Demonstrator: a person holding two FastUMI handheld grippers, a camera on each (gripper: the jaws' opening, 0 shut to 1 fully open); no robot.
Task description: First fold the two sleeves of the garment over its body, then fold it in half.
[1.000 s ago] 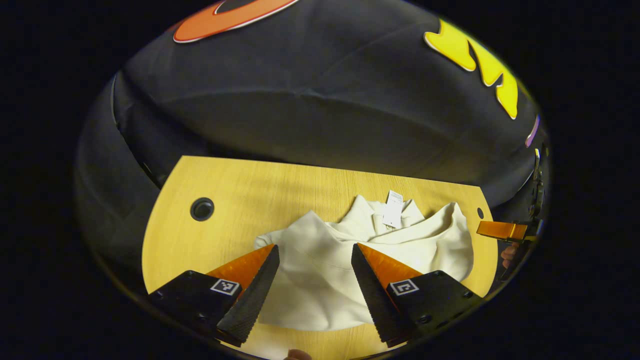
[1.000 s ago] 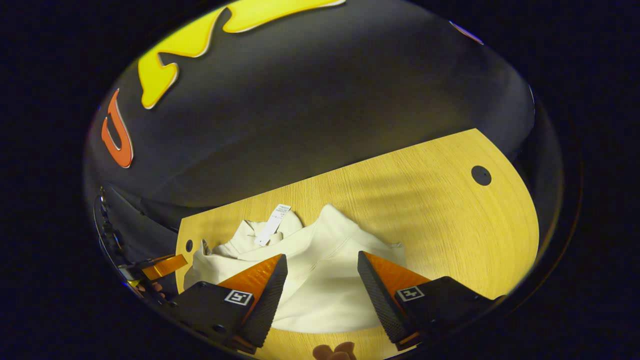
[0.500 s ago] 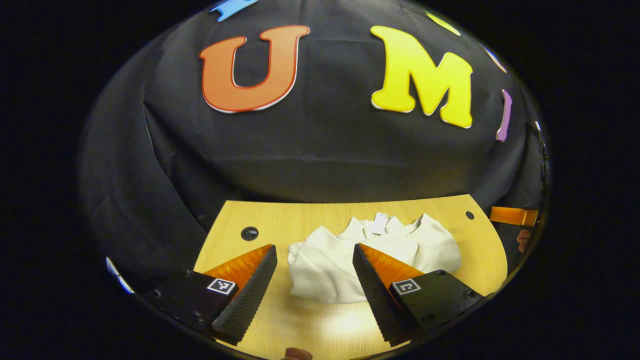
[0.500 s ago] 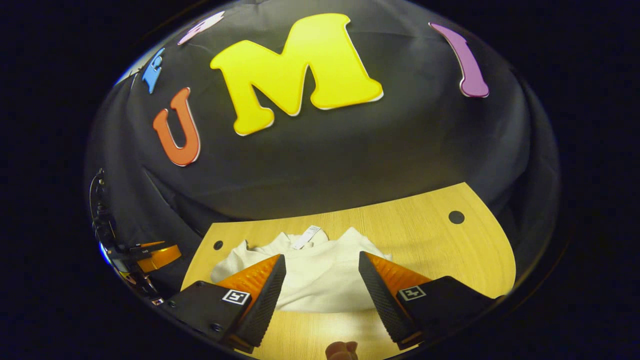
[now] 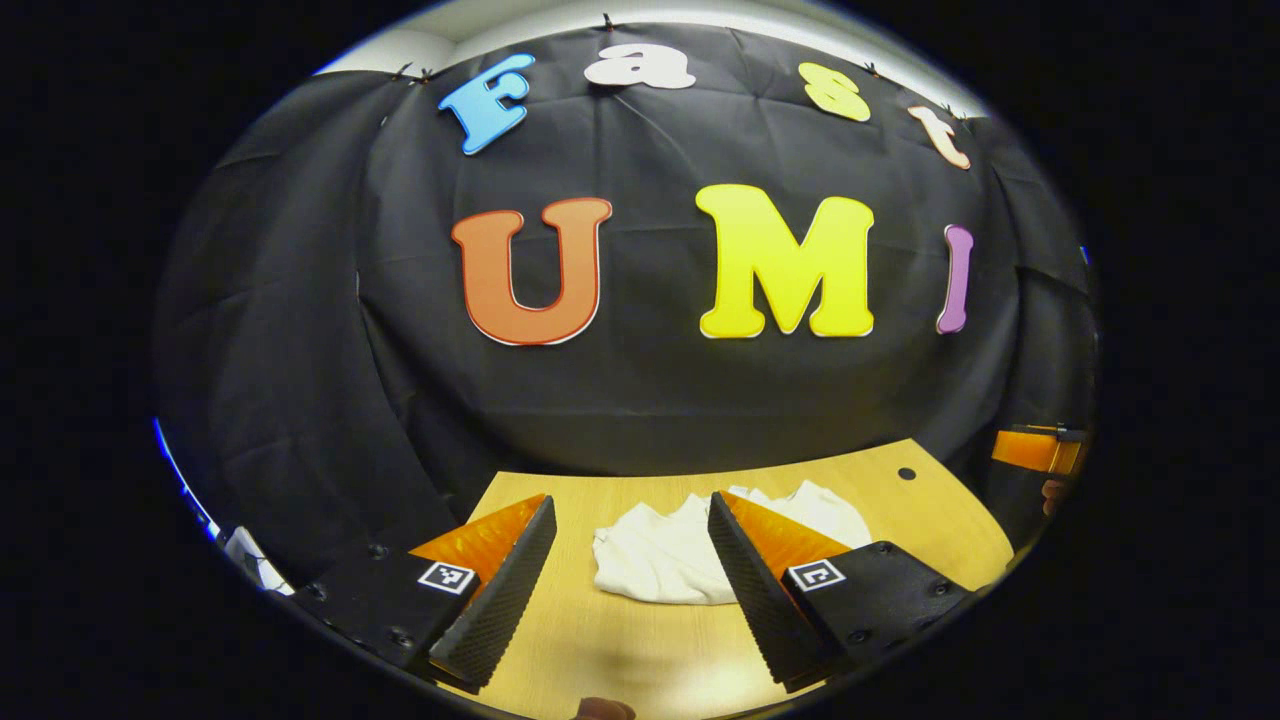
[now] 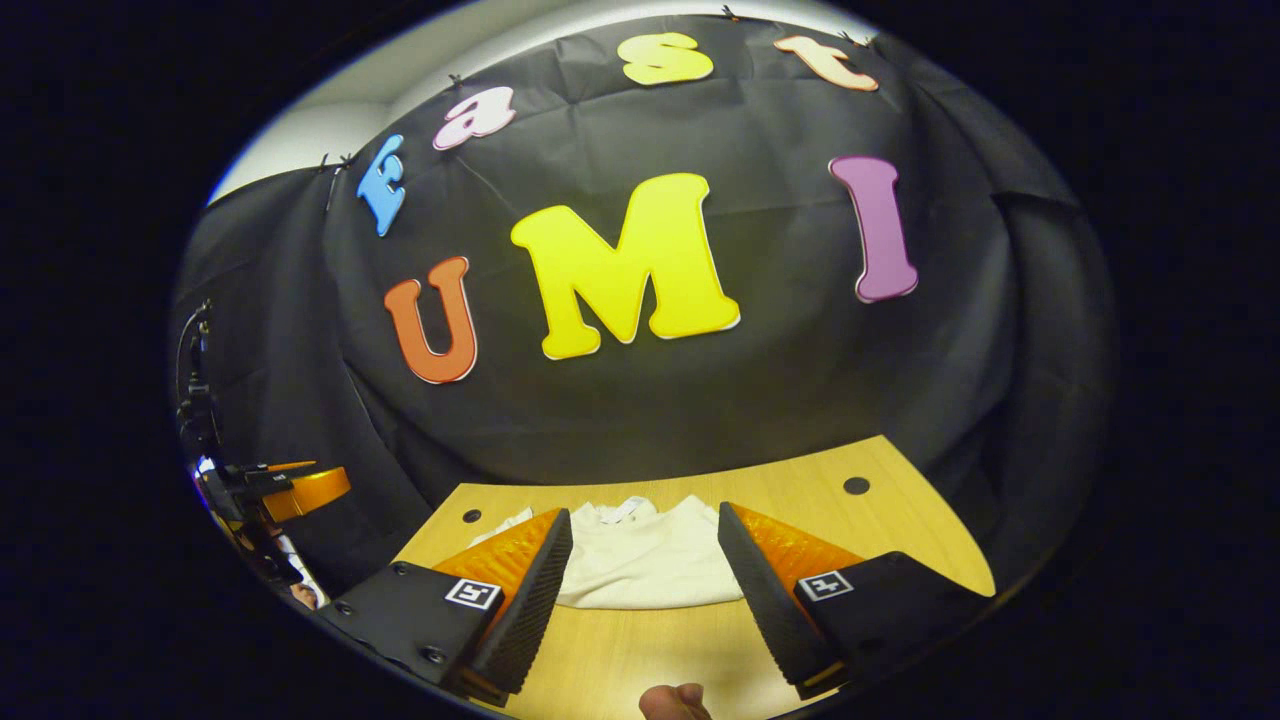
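Pale yellow wood-grain tabletop against a black cloth wall, bearing a cream-white garment folded into a compact bundle toward the far middle of the surface, also seen lying flat in the right gripper view. Left gripper held above the near edge, fingers spread wide with nothing between them, well short of the cloth. Right gripper likewise wide apart and empty, raised near the front edge; small dark round hole in the tabletop at the far right.

The left gripper (fingers spread, empty) hangs above the table, facing the folded garment.
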